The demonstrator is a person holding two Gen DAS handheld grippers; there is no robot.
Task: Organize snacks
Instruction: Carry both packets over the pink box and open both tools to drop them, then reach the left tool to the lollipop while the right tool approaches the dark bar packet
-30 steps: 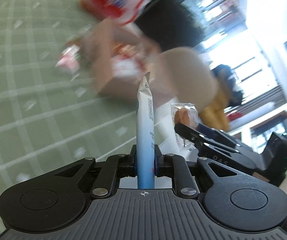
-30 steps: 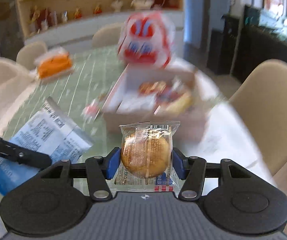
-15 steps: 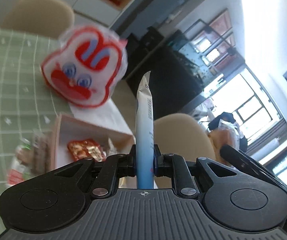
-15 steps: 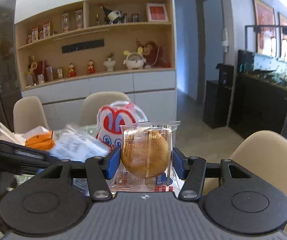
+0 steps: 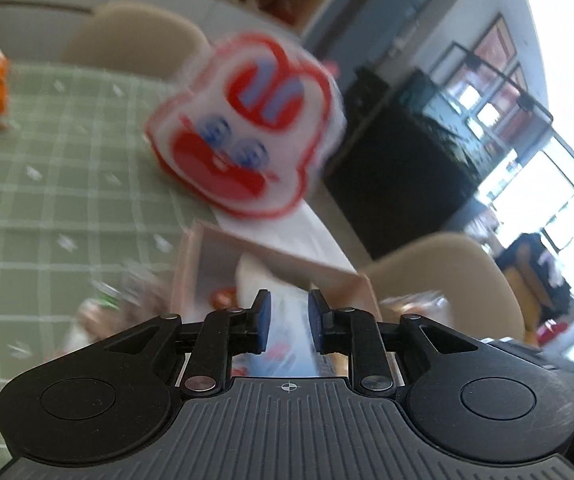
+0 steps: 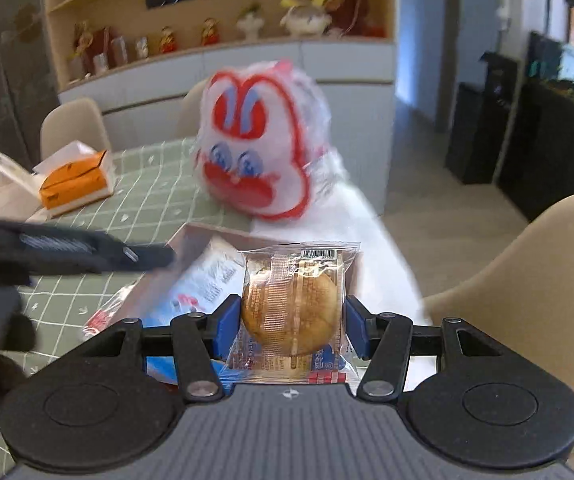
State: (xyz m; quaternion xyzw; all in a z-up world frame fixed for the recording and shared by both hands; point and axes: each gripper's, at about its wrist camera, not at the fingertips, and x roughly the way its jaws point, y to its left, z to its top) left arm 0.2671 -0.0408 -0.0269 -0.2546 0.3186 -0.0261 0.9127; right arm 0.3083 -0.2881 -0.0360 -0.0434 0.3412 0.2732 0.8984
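My left gripper (image 5: 289, 322) is open and empty over the cardboard box (image 5: 191, 264); it also shows as a dark blur in the right wrist view (image 6: 87, 254). The blue and white snack packet (image 5: 287, 336) lies in the box below it, and shows in the right wrist view (image 6: 203, 284). My right gripper (image 6: 293, 322) is shut on a clear-wrapped round cake (image 6: 291, 312), held just in front of the box (image 6: 183, 240).
A white and red rabbit-face bag (image 6: 263, 148) stands behind the box on the green checked tablecloth (image 5: 47, 200). An orange tissue box (image 6: 75, 184) sits far left. A small red wrapped snack (image 6: 99, 318) lies left of the box. Beige chairs (image 6: 527, 280) surround the table.
My left gripper has opened and the blue packet has dropped into the box. My right gripper has tilted down toward the box, still holding the cake.
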